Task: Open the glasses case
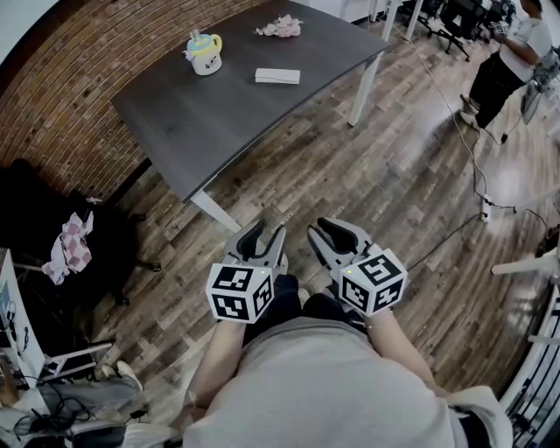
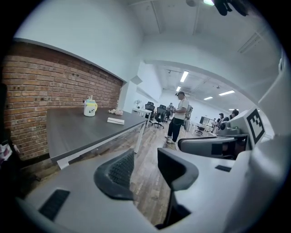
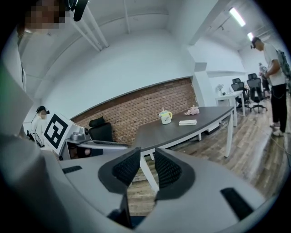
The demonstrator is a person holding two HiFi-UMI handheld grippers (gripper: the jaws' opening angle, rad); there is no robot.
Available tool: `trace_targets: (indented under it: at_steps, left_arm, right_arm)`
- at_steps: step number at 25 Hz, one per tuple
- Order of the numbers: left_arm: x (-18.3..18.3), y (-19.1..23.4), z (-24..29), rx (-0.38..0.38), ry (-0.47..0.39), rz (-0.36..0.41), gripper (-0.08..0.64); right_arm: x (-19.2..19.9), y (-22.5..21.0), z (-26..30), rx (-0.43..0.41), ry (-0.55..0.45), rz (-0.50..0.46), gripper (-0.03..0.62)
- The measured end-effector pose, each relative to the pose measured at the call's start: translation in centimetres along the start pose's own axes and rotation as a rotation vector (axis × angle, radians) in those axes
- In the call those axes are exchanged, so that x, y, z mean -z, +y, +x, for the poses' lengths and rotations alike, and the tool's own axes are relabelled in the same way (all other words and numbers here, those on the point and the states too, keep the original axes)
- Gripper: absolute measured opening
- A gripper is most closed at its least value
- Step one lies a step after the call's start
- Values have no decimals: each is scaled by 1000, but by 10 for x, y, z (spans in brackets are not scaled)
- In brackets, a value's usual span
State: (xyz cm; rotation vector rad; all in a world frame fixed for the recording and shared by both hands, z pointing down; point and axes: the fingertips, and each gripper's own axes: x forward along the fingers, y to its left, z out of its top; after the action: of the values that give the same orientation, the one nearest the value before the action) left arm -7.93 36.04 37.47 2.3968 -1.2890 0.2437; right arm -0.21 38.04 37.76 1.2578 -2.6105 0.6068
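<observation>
The glasses case is a flat white box lying shut on the dark table, toward its far right side. It also shows small in the left gripper view as the case and in the right gripper view as the case. Both grippers hover over the wooden floor, well short of the table. My left gripper is open with a wide gap and nothing in it. My right gripper is open by a narrow gap, also with nothing between the pads.
A white and yellow mug and a pink crumpled thing stand further back on the table. A black chair with a cloth sits left by the brick wall. A person stands far right, and a cable runs along the floor.
</observation>
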Motion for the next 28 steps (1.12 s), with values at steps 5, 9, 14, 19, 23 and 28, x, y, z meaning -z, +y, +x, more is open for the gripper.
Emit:
trace_targets:
  at_steps: [5,9,14,19,23,28]
  left_arm:
    - [-4,14,23,-2,20,13,156]
    - [-21,36,54,-2,20,26,156]
    - [-46,63,102,15,27,32,156]
    - [-78,89,154,65,55,83,156]
    - [-110,114,190,94,47,107,156]
    - [-128,143,226,115,59,110,156]
  right_arm:
    - [-9,-19,21,16,10,-7,129]
    - [-23,-43,43,38,6,-12,135]
    - [-45,-83,78,72,6,-2,149]
    - [-79,-117,127,107,-9,6,149]
    - [-103,-142,161,147,-22,13,149]
    - [-122,-168,191,195,-34,24,149]
